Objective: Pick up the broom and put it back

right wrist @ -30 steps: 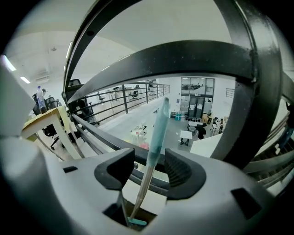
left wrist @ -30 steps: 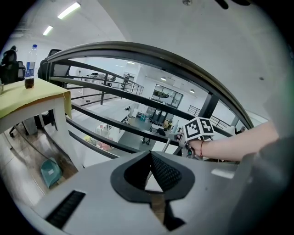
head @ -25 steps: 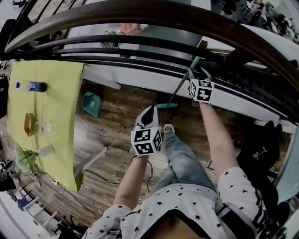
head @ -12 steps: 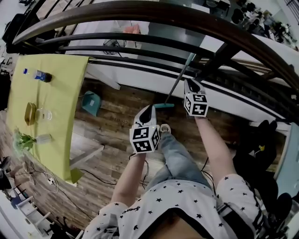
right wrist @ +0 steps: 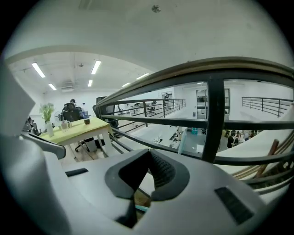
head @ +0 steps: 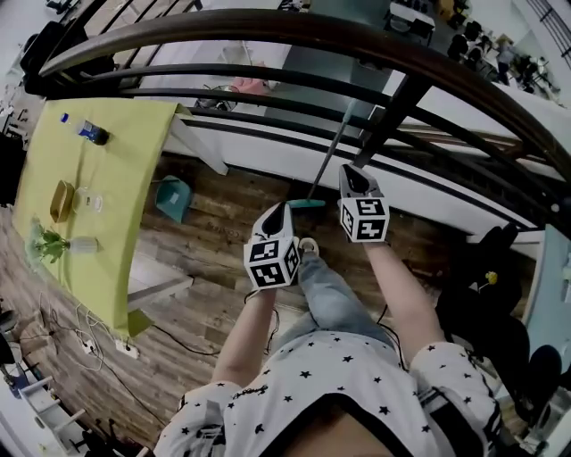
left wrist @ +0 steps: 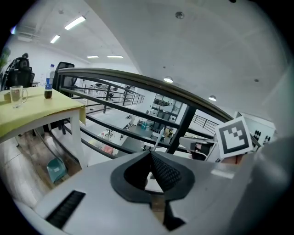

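Note:
The broom leans against the dark railing point(head: 268, 27), its thin handle point(head: 332, 152) slanting down to a teal head point(head: 309, 203) on the wooden floor. My right gripper point(head: 350, 171) hangs just right of the handle and clear of it. Its jaws have just been closing and now meet at the tips point(right wrist: 148, 152) with nothing between them. The pale teal handle point(right wrist: 183, 139) shows beyond them. My left gripper point(head: 282, 209) hovers close to the broom head, near a shoe, and its jaws also meet point(left wrist: 150, 155), empty.
A yellow-clothed table point(head: 107, 205) at the left carries a bottle point(head: 86, 131), glasses and a small plant point(head: 46, 244). A teal dustpan point(head: 173, 197) stands on the floor beside it. The railing's bars point(head: 268, 103) and post point(head: 385, 120) run across ahead.
My right gripper has come off the broom handle, shut, and drawn back toward the person. The left gripper has drifted back a little. The broom stays leaning on the railing.

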